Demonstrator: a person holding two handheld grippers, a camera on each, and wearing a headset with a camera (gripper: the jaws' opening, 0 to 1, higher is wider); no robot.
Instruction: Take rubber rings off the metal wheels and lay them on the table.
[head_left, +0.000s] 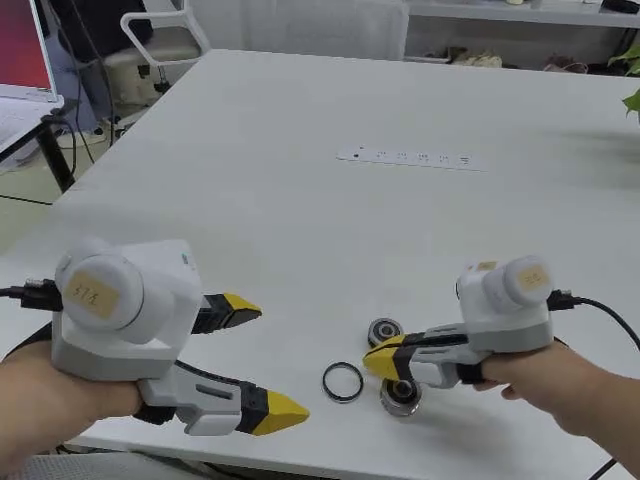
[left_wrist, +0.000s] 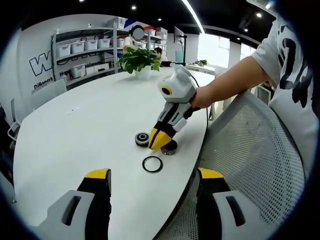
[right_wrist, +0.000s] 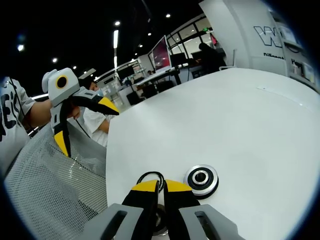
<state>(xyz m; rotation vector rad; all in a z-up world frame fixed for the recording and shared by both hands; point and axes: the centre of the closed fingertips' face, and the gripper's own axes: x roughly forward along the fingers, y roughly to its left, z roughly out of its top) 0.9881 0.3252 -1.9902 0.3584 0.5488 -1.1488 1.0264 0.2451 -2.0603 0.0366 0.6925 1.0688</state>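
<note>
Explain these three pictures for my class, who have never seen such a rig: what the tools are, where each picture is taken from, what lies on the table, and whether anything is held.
A person holds a hand-held gripper in each hand. One picture comes from a headset camera looking down; the other two come from cameras riding on each hand-held gripper. The left hand-held gripper has open jaws and holds nothing. The right hand-held gripper has its jaws together over one metal wheel; whether it pinches anything I cannot tell. A second metal wheel and a loose rubber ring lie on the white table.
</note>
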